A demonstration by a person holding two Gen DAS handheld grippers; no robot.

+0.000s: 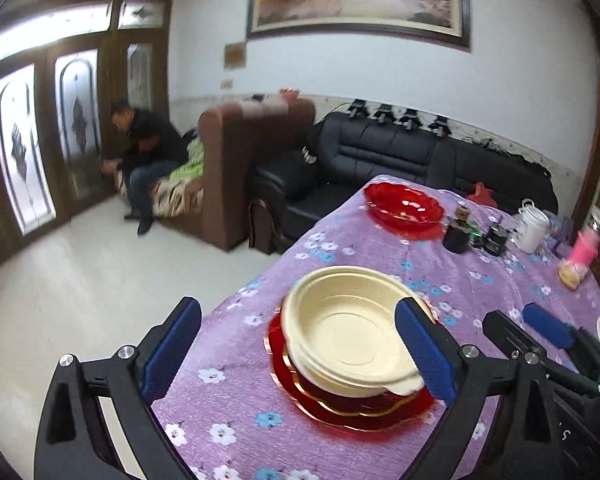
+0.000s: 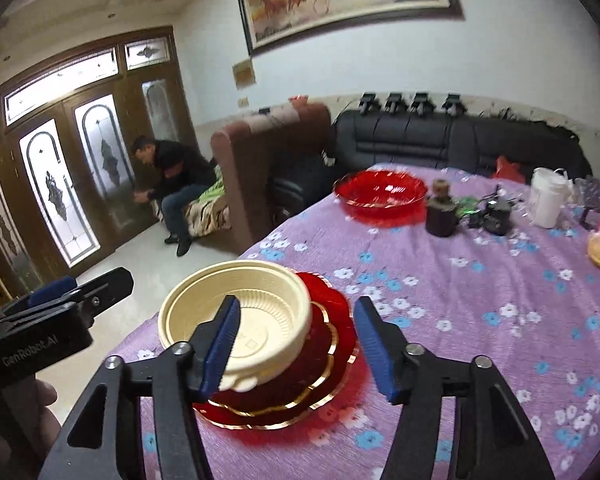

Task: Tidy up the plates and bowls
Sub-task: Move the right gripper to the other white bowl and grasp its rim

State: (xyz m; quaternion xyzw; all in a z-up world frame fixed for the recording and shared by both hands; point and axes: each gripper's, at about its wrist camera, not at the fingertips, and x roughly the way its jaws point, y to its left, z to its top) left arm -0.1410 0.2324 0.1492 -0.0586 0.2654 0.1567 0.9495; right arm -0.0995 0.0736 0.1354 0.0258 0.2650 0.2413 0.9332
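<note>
Purple floral tablecloth (image 1: 236, 408), cream bowls (image 1: 352, 336) atop red plates (image 1: 324, 408)

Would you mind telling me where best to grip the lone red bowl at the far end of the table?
Probably pinch the near rim of the red bowl, one finger inside and one outside, coming from the stack's side: it sits upright, too wide to span, with jars crowding its right.
</note>
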